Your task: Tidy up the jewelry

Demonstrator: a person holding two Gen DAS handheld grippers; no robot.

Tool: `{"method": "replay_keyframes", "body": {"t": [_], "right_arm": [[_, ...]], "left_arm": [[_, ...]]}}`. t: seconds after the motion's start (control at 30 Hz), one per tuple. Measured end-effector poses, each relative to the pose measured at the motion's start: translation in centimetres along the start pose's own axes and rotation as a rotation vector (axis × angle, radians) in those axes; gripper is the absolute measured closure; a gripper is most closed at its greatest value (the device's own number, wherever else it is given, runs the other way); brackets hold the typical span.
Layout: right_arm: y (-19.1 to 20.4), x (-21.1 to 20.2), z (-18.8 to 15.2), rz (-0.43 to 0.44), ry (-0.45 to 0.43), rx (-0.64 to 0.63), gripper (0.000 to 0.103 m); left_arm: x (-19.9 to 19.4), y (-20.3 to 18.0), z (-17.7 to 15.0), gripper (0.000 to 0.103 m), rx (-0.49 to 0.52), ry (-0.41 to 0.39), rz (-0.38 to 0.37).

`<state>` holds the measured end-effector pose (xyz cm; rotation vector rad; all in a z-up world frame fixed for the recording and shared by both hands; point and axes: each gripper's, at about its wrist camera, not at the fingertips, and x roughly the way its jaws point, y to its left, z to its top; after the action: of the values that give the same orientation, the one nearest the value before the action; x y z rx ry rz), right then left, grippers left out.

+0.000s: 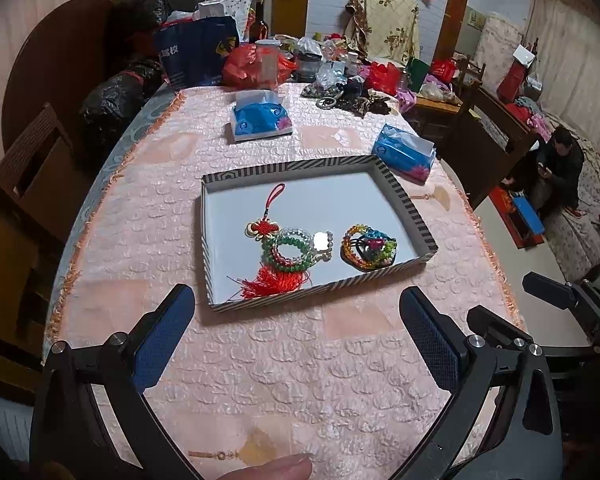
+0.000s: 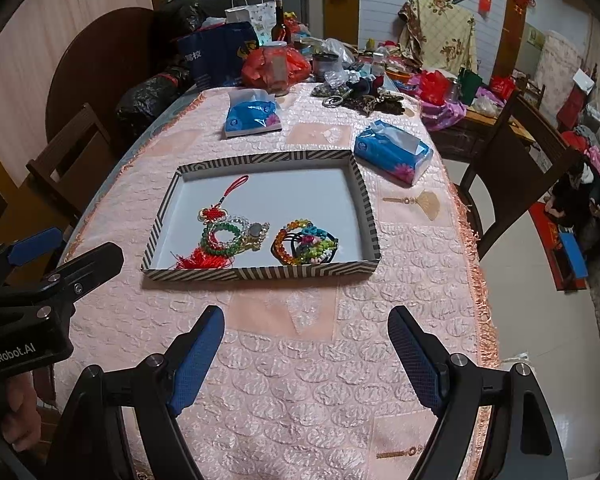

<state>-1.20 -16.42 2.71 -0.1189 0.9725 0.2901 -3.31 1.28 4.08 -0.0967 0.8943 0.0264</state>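
Note:
A striped-rim tray [image 1: 410, 204] [image 2: 366, 204] sits mid-table. In it lie a red knot tassel with green bead bracelets [image 1: 288, 252] [image 2: 224, 236], a small watch [image 1: 322, 242] [image 2: 256, 231] and a pile of colourful bead bracelets and hair ties [image 1: 368, 250] [image 2: 304, 248]. My left gripper [image 1: 296, 320] is open and empty, hovering short of the tray's near edge; it also shows in the right wrist view [image 2: 70, 246]. My right gripper [image 2: 306, 334] is open and empty, above the cloth short of the tray; it also shows in the left wrist view [image 1: 540, 300].
Pink tablecloth [image 1: 260, 360] covers the table. Two blue tissue packs [image 1: 260, 118] [image 1: 406, 154] lie beyond the tray. More jewelry [image 2: 356, 100], bags and jars clutter the far end. Wooden chairs [image 1: 32, 184] [image 2: 520, 168] stand at both sides.

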Motion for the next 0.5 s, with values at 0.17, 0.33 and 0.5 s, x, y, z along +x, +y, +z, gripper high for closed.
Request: {"method": "replay_keyframes", "body": {"t": [0.17, 0.33, 0.5], "right_arm": [[-0.3, 0.3, 0.2, 0.003, 0.003, 0.002, 0.021], [-0.6, 0.9, 0.3, 0.006, 0.013, 0.006, 0.021], [-0.8, 1.4, 0.5, 0.005, 0.023, 0.003, 0.021]], "left_arm": [[0.4, -0.2, 0.1, 0.001, 0.002, 0.008, 0.004], [1.2, -0.3, 0.3, 0.001, 0.0, 0.023, 0.012], [1.9, -0.4, 0.4, 0.001, 0.0, 0.04, 0.015]]}}
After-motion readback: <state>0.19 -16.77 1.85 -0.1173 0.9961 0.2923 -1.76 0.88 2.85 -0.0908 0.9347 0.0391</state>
